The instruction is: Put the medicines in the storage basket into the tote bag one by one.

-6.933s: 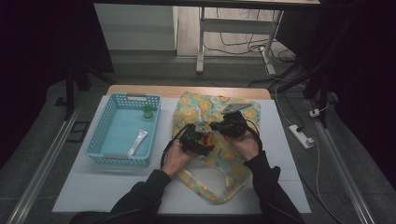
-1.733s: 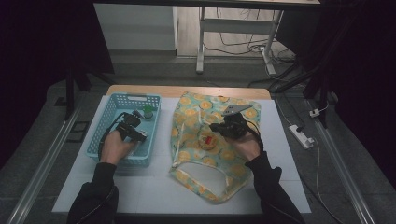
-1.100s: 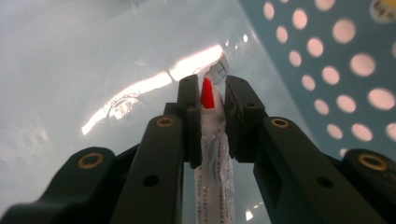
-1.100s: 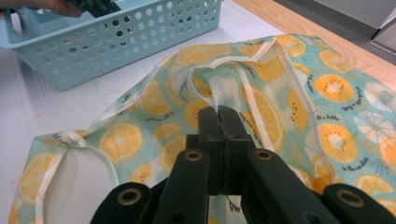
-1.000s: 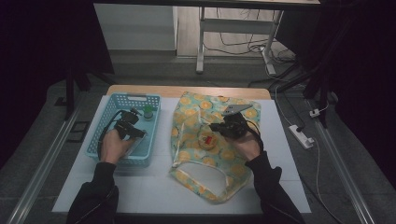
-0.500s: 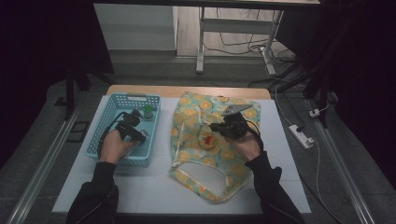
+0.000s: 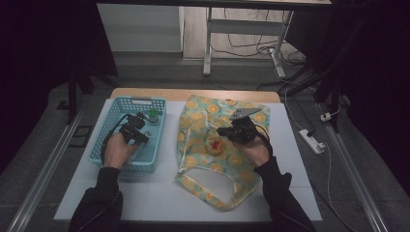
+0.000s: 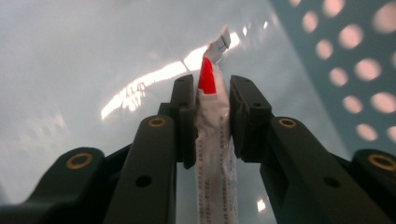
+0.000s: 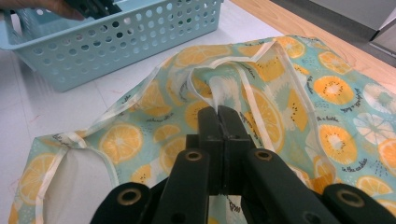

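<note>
Left gripper view: one tube (image 8: pixel 212 140) stands between the jaws of the left gripper (image 8: pixel 212 100).
High view shows one basket (image 7: pixel 112 116), one bag (image 7: pixel 203 125) just right of it, two grippers. Inside the basket, the left gripper's jaws have just been closing, pads pressing the tube's sides. Right of the basket, the right gripper (image 9: pixel 218 114) is clamped on the bag's cloth, jaws fully together.

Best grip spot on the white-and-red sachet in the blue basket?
Take the flat white-and-red sachet across its narrow middle, from above and along its length, one jaw on each long edge. It lies flat on the blue perforated basket floor, thin and long; the left gripper already straddles it so.
</note>
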Motion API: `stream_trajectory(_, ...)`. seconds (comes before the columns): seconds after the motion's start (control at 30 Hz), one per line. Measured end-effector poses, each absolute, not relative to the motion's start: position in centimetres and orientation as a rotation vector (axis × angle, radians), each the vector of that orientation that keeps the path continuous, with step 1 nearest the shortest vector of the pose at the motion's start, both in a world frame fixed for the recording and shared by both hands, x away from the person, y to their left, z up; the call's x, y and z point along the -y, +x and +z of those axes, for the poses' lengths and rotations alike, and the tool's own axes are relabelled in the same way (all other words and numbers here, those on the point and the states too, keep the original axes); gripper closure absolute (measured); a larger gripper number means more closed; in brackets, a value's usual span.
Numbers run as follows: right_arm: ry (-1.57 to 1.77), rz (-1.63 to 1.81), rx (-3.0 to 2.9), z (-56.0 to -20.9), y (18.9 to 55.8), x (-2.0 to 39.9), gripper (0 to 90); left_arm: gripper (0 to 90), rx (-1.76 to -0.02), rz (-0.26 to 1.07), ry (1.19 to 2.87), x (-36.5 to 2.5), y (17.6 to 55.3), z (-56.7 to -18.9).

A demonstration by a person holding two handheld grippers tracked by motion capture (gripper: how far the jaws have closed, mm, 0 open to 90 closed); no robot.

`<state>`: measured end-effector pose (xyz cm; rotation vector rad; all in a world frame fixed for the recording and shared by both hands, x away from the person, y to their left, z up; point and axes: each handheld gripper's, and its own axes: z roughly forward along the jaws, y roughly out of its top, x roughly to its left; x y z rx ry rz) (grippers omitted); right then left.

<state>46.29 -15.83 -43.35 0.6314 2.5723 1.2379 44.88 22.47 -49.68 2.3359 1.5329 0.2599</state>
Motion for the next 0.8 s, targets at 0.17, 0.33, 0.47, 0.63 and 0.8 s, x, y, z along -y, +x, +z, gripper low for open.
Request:
stream_trajectory(0.17,0.633,1.239,-2.570,-43.3,46.3,15.9,90.0,73.7,-1.437,0.331,2.283,-22.6,44.4,-48.5)
stream_trajectory(0.33,0.632,1.240,-2.570,-43.3,46.3,15.9,90.0,73.8,-1.390,0.332,2.242,-22.9,44.2,-48.1)
stream_trajectory(0.47,0.635,1.243,-2.567,-43.2,46.3,16.0,90.0,74.0,-1.389,0.308,2.202,-23.2,44.1,-47.8)
stream_trajectory(0.63,0.635,1.247,-2.563,-43.1,46.3,16.0,90.0,74.1,-1.392,0.297,2.182,-23.3,44.0,-47.0)
stream_trajectory(0.8,0.637,1.250,-2.560,-43.2,46.4,16.1,90.0,74.1,-1.348,0.278,2.118,-23.8,43.5,-45.5)
